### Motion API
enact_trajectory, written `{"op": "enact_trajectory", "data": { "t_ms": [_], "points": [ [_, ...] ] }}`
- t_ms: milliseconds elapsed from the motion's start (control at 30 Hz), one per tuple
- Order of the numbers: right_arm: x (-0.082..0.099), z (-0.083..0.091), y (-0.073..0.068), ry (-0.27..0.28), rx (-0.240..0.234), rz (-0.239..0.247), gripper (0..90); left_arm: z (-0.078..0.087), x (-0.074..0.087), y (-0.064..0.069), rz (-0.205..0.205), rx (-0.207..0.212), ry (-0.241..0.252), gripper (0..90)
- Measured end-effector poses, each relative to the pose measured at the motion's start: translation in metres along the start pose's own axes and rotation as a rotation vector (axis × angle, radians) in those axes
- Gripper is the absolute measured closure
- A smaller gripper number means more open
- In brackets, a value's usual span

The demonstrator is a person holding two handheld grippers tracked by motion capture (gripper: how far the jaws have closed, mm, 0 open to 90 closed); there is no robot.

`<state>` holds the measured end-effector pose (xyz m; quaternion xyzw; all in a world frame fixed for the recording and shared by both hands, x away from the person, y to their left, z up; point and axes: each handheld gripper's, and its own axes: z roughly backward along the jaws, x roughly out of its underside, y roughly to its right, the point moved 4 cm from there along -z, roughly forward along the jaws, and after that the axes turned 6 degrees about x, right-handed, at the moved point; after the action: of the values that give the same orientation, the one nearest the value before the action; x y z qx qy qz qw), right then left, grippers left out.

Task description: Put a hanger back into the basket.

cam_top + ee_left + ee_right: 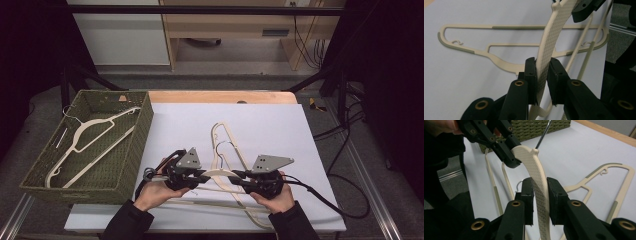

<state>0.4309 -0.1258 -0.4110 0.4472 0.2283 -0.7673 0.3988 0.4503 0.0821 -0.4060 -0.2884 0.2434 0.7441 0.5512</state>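
The cream plastic coat hanger with a textured, woven-pattern shoulder bar and a metal hook (537, 173) sits between my two tools, raised just above the white sheet near the front edge of the table. In the left gripper view, the left gripper (541, 72) has its black pads pressed onto one shoulder of that bar. In the right gripper view, the right gripper (539, 195) straddles the other shoulder, but I see a thin gap on at least one side, so I judge its jaws slightly apart around the bar rather than biting it.

Under it, a second cream hanger with grey non-slip strips (499, 47) lies flat on the white sheet (280, 125), and its thin rods cross close beneath the one I carry. To the left stands the green woven basket (145, 130), already holding a similar pale hanger (85, 140).

I take the step in hand to be lifting this hanger free and carrying it to the basket. To do it well, I should firm up the right hold or commit to the left alone, keep the bar level, and raise it straight before swinging left, so the metal hook does not snag the hanger below or the basket rim.
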Motion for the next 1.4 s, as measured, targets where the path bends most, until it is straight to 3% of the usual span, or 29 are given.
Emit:
{"op": "enact_trajectory", "data": {
  "t_ms": [67,100,167,300,367,433,567,600,700,733,800,933,1200,1400],
  "points": [
    [0.0,-0.001,0.001,0.006,0.02,-0.001,72.9,-0.001,0.001,0.0,0.01,0.005,0.002,79.6],
    [0.0,-0.001,0.002,0.009,0.031,-0.006,71.4,-0.003,0.002,0.003,0.036,0.016,0.017,80.3],
    [0.0,-0.002,0.002,0.011,0.04,-0.004,70.1,-0.003,0.003,0.003,0.025,0.027,-0.001,81.7],
    [0.001,-0.003,0.006,0.022,0.081,-0.019,59.8,-0.007,0.003,0.011,0.05,0.066,0.022,85.8],
    [0.001,0.0,0.009,0.039,0.104,-0.027,57.3,-0.006,0.003,0.012,0.046,0.025,0.018,86.5],
    [0.001,0.005,0.011,0.054,0.092,-0.049,55.6,-0.004,0.002,0.01,0.08,0.022,0.048,86.5],
    [0.002,0.014,0.02,0.075,0.14,-0.072,48.6,0.006,0.004,0.003,0.11,-0.041,0.072,86.5],
    [0.002,0.014,0.02,0.075,0.14,-0.072,48.6,0.006,0.004,0.003,0.11,-0.041,0.072,86.5],
    [0.005,0.024,0.031,0.099,0.181,-0.113,37.4,0.021,0.003,-0.002,0.147,-0.068,0.135,86.5],
    [0.005,0.024,0.031,0.099,0.181,-0.113,37.4,0.021,0.003,-0.002,0.147,-0.068,0.135,86.5],
    [0.008,0.029,0.039,0.101,0.214,-0.13,29.3,0.03,0.002,-0.004,0.148,-0.075,0.153,86.4],
    [0.012,0.034,0.047,0.106,0.251,-0.154,21.1,0.055,-0.003,-0.012,0.153,-0.108,0.174,86.4],
    [0.015,0.041,0.057,0.118,0.299,-0.193,13.4,0.094,-0.009,-0.023,0.162,-0.126,0.221,86.5],
    [0.016,0.047,0.063,0.143,0.324,-0.238,12.1,0.141,-0.008,-0.039,0.16,-0.174,0.237,86.4]
  ]
}}
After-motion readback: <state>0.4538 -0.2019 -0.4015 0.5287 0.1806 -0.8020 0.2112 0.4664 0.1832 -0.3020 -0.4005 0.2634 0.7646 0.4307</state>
